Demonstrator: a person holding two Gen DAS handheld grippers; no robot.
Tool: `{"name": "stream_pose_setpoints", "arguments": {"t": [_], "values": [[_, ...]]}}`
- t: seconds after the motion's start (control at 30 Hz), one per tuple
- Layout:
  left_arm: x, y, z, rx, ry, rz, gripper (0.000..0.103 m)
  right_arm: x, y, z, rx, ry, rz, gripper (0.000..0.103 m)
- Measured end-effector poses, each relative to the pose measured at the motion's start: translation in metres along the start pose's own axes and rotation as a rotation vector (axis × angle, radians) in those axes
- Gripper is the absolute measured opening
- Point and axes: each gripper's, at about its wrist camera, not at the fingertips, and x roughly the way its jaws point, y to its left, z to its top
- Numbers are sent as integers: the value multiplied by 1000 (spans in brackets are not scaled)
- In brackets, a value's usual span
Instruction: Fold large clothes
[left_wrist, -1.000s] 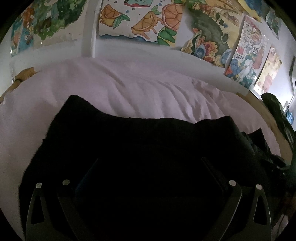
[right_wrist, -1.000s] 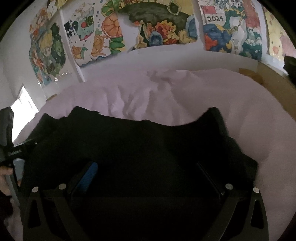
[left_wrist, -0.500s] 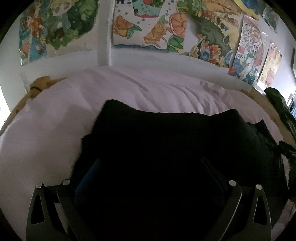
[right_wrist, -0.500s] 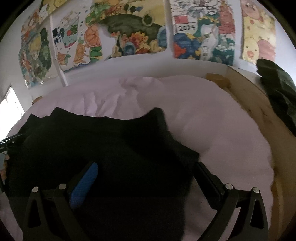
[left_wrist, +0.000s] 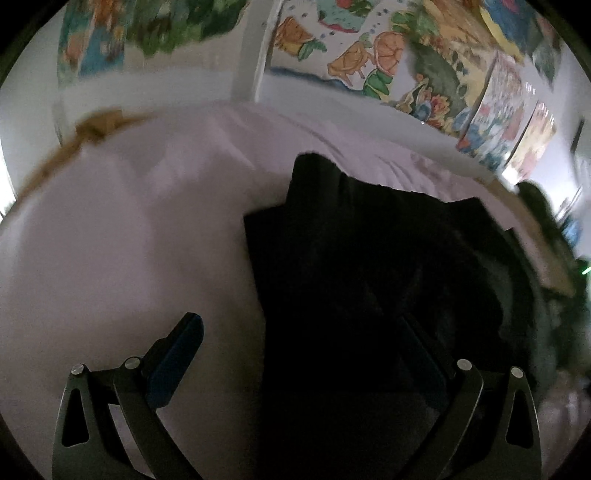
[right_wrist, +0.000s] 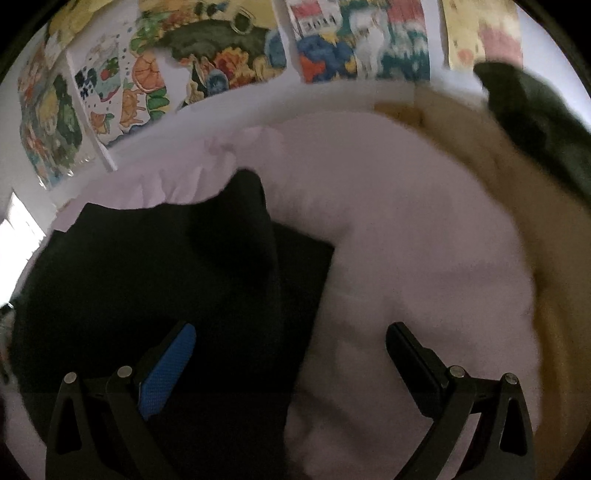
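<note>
A: Where does the folded black fabric garment (left_wrist: 369, 266) sit?

B: On the pale lilac bed sheet (left_wrist: 110, 240). In the left wrist view it fills the frame from about four o'clock up to one o'clock; in the right wrist view the same garment (right_wrist: 166, 266) lies from seven to eleven o'clock, with bare sheet (right_wrist: 406, 240) out towards three.

A: And the grippers?

B: The left gripper (left_wrist: 299, 332) has its jaws spread wide with nothing between them that they pinch; its blue-padded finger (left_wrist: 177, 358) is over bare sheet, and the other is over the dark cloth. The right gripper (right_wrist: 291, 336) is likewise wide apart and empty, straddling the garment's right edge.

A: So what could spoil it?

B: I'd say the upper layer. One raised corner (left_wrist: 314, 166) stands proud at twelve o'clock, so the fold looks loose. If either finger drags across the cloth, it may pull that layer askew.

A: Anything else?

B: The black fabric hides its own edges in this dim light. A pinch aimed at one layer could easily catch two, or the sheet beneath.
</note>
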Motion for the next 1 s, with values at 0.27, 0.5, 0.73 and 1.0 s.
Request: {"name": "stream_pose_setpoints", "arguments": {"t": [0.27, 0.5, 0.73, 1.0], "values": [[8, 12, 3, -3, 34, -160, 101, 21, -23, -8, 69, 44, 197, 103], [20, 16, 6, -4, 69, -255, 101, 33, -25, -12, 55, 76, 335, 103], [34, 11, 7, 12, 137, -362, 101, 43, -15, -18, 24, 148, 553, 103], [44, 6, 10, 21, 195, -361, 101, 57, -6, -20, 4, 191, 568, 103]]}}
